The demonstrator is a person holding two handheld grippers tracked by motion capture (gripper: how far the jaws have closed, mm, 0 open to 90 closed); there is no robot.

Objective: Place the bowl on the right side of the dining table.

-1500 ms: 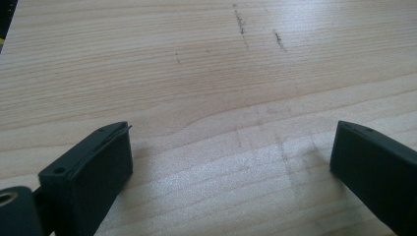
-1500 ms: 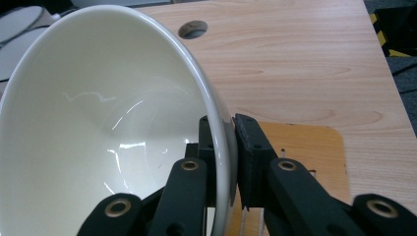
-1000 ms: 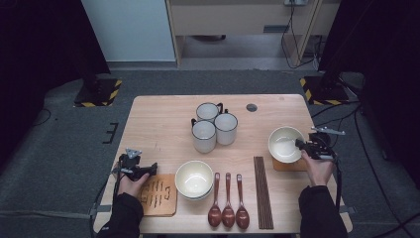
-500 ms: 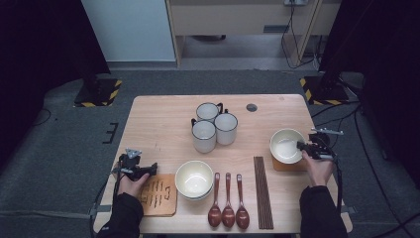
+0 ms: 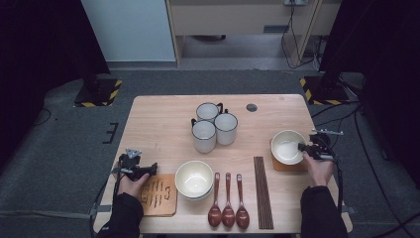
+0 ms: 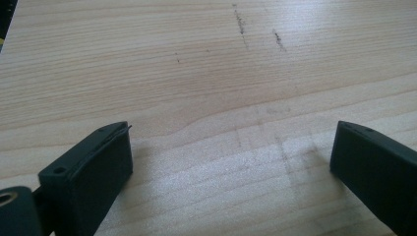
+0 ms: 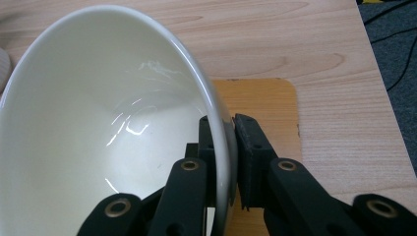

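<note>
Black jaws of the right gripper (image 7: 231, 162) are clamped on the rim of the glossy cream ceramic bowl (image 7: 113, 123), one pad inside the wall and one outside. In the high view that bowl (image 5: 287, 147) sits at the right of the frame over the orange-brown wooden coaster (image 5: 287, 163); whether its foot rests fully on the coaster or hangs tilted just above it is hard to tell. The step in hand looks like placing this bowl on its coaster. The next move calls for settling it level and centred, then parting the jaws and drawing back without tipping it. At lower left the left gripper (image 5: 136, 168) waits with jaws wide apart over the pale wooden table (image 6: 206, 73), holding nothing
</note>
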